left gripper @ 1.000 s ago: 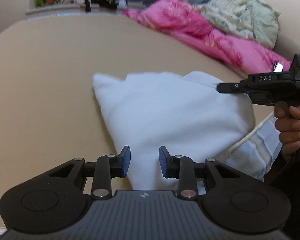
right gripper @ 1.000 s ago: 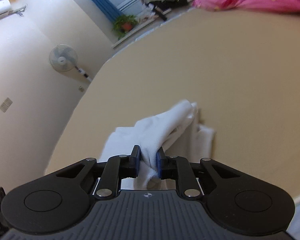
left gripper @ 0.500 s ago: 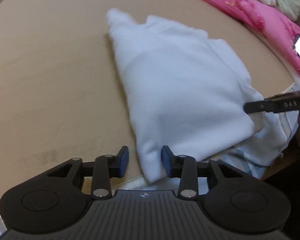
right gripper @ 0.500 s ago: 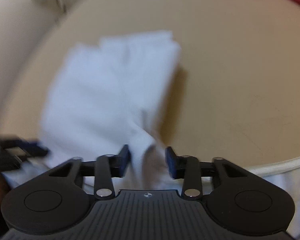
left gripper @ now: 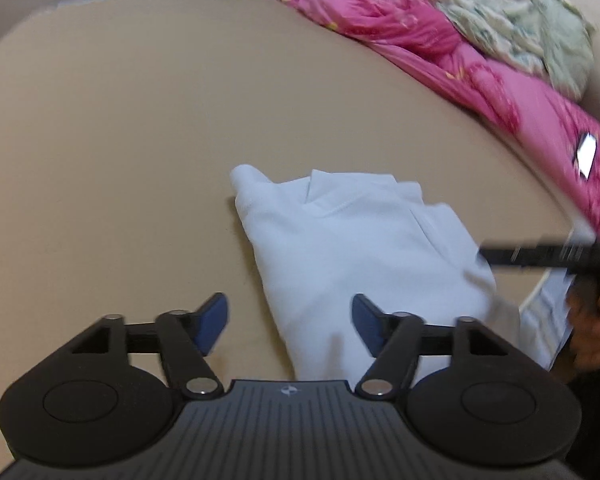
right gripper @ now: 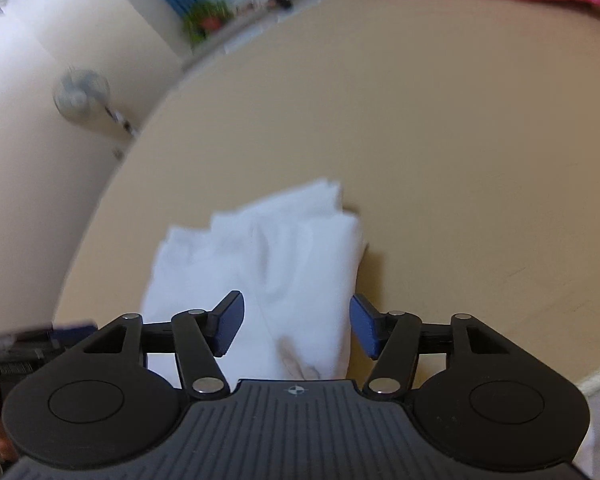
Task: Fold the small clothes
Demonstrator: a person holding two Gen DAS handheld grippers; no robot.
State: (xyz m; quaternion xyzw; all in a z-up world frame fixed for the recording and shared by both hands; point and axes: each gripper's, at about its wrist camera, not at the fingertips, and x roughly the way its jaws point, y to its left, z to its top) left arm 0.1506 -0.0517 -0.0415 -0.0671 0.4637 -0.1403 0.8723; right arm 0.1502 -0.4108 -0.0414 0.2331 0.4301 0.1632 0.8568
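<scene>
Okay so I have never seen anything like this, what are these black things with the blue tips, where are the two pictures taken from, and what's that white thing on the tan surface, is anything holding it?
No robot here: a person holds a hand-operated claw in each hand, with a camera on each looking forward along its two blue-padded fingers. One picture comes from the left claw, the other from the right claw. Each view also catches the other claw at its edge.

On the tan surface lies a folded white garment. A pink quilt and a pale floral blanket are bunched at the far side.

Nothing is held. Both claws' jaws are opening; the garment's near end lies between the fingers, but the pads do not press on it.
</scene>
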